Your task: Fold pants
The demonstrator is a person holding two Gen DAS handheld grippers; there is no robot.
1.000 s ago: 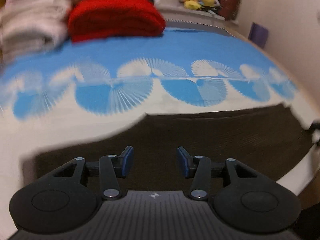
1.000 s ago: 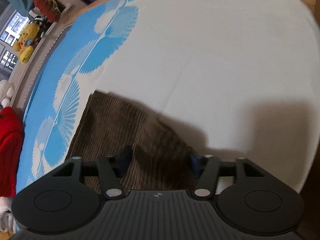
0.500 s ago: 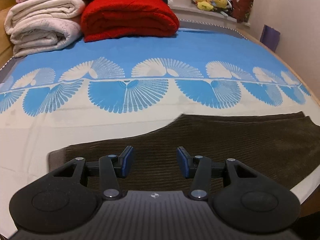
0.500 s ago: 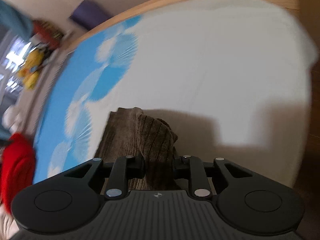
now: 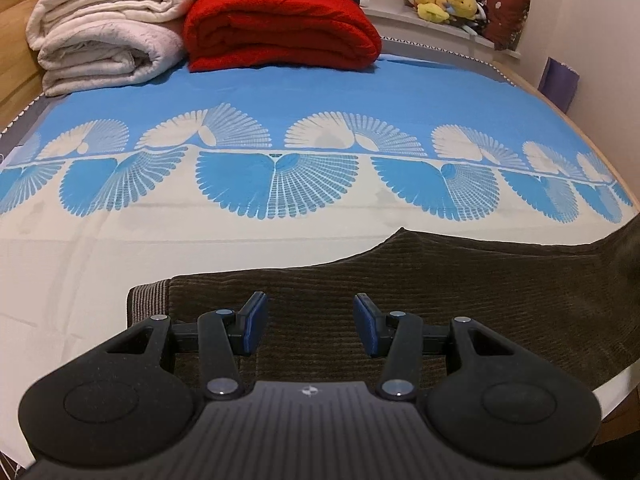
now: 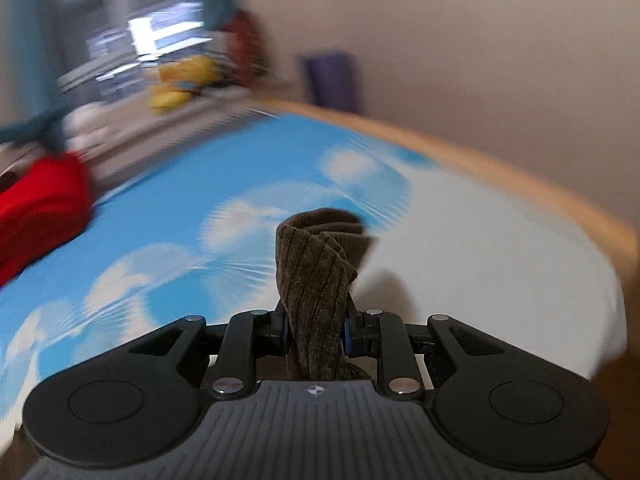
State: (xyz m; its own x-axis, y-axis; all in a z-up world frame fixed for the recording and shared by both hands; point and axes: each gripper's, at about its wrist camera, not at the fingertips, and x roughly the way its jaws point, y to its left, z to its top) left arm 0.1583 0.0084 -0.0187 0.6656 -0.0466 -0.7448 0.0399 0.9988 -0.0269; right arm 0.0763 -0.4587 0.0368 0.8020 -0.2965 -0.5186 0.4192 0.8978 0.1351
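Note:
Brown corduroy pants (image 5: pixel 460 292) lie along the near edge of a bed with a blue and white fan-patterned sheet (image 5: pixel 280 100). My left gripper (image 5: pixel 310 326) hovers open just above the waistband end, its blue pads apart with only flat fabric beneath them. In the right wrist view my right gripper (image 6: pixel 316 332) is shut on a bunched end of the pants (image 6: pixel 316 264), which stands up in a twisted fold above the jaws, lifted off the bed. At the right edge of the left wrist view the pants rise off the sheet.
Folded cream blankets (image 5: pixel 104 36) and a red blanket (image 5: pixel 280 28) are stacked at the head of the bed. Stuffed toys (image 5: pixel 444 0) sit on a windowsill beyond. A wooden bed rim (image 6: pixel 500 176) and a wall run along the right.
My right gripper closed on the leg end of the pants, rolled and lifted it up off the bed. My left gripper shifted slightly over the waistband and stayed open.

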